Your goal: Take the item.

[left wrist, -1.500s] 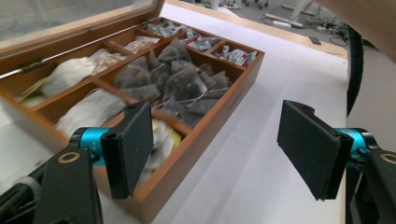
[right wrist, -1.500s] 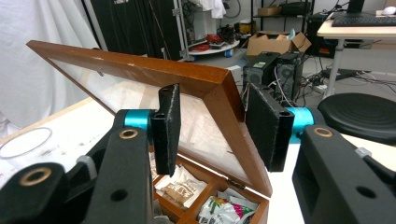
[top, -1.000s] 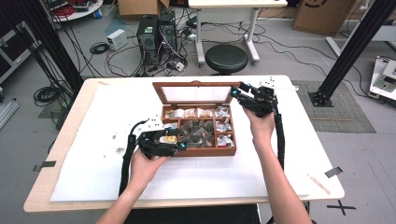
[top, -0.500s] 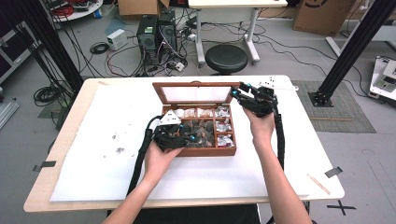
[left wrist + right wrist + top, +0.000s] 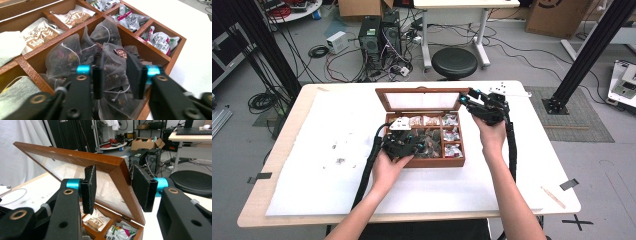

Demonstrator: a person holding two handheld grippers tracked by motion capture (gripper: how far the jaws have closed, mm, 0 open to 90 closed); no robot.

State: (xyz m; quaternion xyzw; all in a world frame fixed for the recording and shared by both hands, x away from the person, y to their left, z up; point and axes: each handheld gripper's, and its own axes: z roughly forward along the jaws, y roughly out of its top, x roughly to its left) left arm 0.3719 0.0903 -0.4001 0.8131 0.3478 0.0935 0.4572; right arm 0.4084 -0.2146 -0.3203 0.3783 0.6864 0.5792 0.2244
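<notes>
The left hand-held gripper (image 5: pixel 115 72) had just been closing on a mesh tea bag (image 5: pixel 113 67) (middle compartment), while the right hand-held gripper (image 5: pixel 113 187) clamped the wooden box (image 5: pixel 432 162) lid (image 5: pixel 110 170) upright.

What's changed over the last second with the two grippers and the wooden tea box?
The left gripper has moved from the white mat at the box's near-left corner to over the wooden tea box, and its jaws have just been closing around a translucent pyramid tea bag in the middle compartment. Unchanged: the right gripper holds the glass-paned wooden lid open, box in place.
</notes>
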